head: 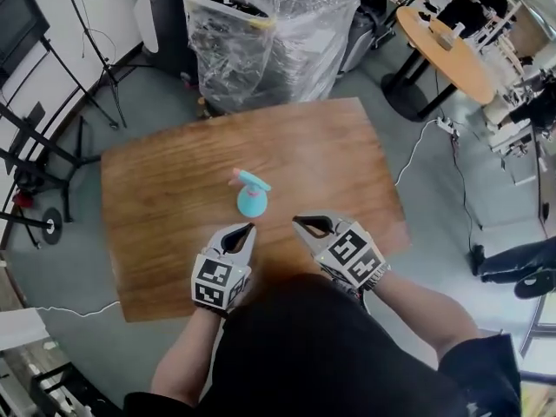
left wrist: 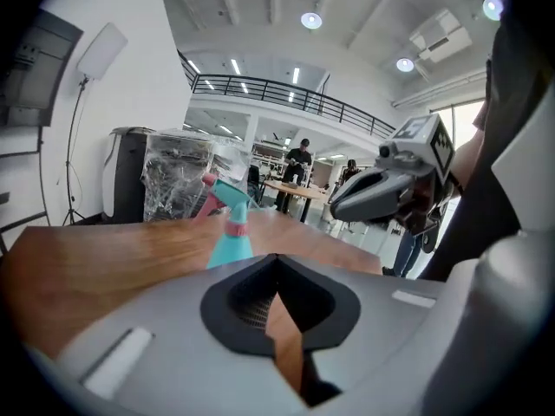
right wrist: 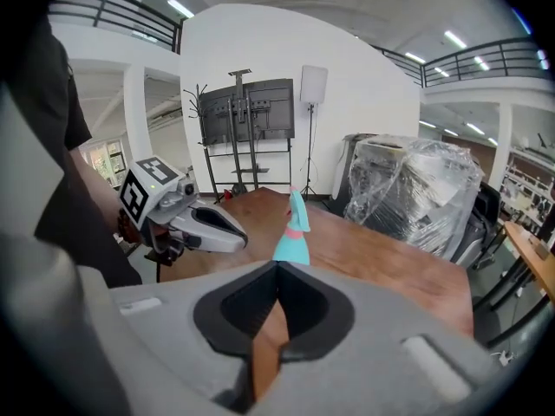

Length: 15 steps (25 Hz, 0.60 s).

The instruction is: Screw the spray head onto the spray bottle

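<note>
A teal spray bottle [head: 252, 201] stands upright on the wooden table [head: 174, 198], with a teal and pink spray head [head: 251, 180] sitting on its neck. It also shows ahead of the jaws as the bottle [left wrist: 231, 241] in the left gripper view and the bottle [right wrist: 292, 243] in the right gripper view. My left gripper [head: 248, 228] hovers just in front of the bottle, near its left side, jaws shut on nothing. My right gripper [head: 296, 222] hangs to the bottle's right, also shut and empty. Neither touches the bottle.
A plastic-wrapped bulky object [head: 269, 33] stands beyond the table's far edge. A round wooden table [head: 445, 50] sits at the far right, with cables on the floor [head: 434, 146]. A tripod and stands [head: 52, 120] are at the left.
</note>
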### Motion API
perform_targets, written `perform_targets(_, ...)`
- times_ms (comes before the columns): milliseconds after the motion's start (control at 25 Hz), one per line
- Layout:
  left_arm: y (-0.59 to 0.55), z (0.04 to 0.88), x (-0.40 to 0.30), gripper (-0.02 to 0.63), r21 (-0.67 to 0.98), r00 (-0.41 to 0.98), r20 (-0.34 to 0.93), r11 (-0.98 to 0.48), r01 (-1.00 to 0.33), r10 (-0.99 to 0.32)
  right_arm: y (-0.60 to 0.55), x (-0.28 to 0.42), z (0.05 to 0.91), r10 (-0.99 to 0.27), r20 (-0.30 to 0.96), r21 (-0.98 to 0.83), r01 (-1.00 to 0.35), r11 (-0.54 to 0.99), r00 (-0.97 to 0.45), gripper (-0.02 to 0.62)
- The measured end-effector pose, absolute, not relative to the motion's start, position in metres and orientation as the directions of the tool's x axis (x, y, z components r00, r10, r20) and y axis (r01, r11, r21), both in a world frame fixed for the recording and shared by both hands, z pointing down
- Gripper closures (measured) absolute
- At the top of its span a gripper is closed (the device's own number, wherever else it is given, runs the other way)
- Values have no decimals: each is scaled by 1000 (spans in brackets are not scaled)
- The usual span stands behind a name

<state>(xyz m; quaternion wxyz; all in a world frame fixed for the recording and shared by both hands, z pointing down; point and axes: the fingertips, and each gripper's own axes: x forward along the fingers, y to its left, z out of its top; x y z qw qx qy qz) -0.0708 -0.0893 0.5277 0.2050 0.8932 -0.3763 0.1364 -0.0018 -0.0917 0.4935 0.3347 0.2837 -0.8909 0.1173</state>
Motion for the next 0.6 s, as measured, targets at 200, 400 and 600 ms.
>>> perform_targets(200,-93,508,-66,597,255,670,394,-626,-737,-629,-99,-23,495,-423,631,-25,-562,827,-651,603)
perform_targets(400,-89,509,-60,597,237,665,421,-633,-737,-616,-101,-36,494,-409,618,-36,-544,839,-672,603)
perform_targets(600,-87,512,-57,597,236,664,439,-636,-735,-605,-101,-38,494,-401,616,-41,-536,844,-678,603)
